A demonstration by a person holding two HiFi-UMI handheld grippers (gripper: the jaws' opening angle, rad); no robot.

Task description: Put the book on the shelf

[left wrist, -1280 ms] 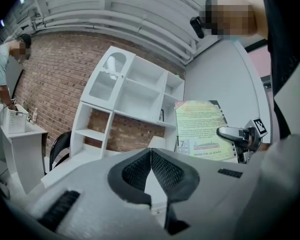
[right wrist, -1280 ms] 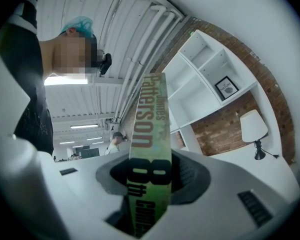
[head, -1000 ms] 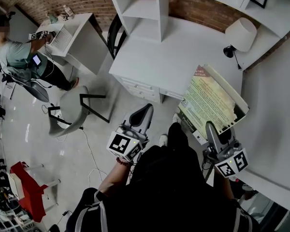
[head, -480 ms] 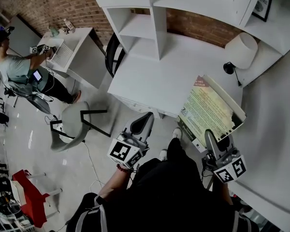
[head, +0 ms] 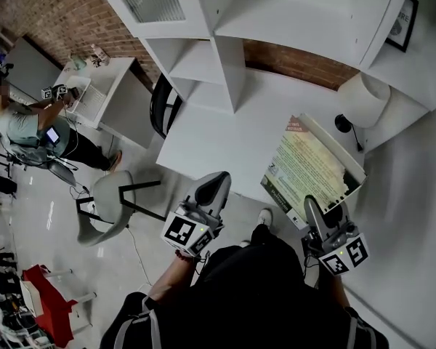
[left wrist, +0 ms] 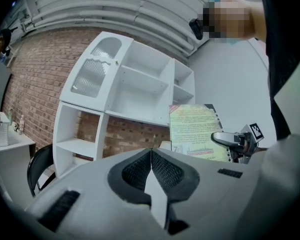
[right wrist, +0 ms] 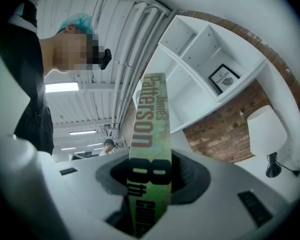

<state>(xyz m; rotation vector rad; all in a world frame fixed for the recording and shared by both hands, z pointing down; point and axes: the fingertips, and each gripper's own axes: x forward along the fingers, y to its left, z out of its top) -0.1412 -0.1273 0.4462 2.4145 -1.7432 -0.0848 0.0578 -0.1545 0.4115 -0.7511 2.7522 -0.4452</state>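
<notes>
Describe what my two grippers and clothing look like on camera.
The left gripper and right gripper look alike. Each has a pale grey moulded shell tapering to two jaws, which are lined with dark, mesh-textured pads. Each also carries a white cube printed with black square markers. The person wears a black top.

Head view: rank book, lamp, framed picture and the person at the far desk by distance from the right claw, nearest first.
1. book: clamped in the right claw, just ahead of it.
2. lamp: ahead and right, past the book.
3. framed picture: up on the shelf, beyond the lamp.
4. person: far left, across the room.
</notes>
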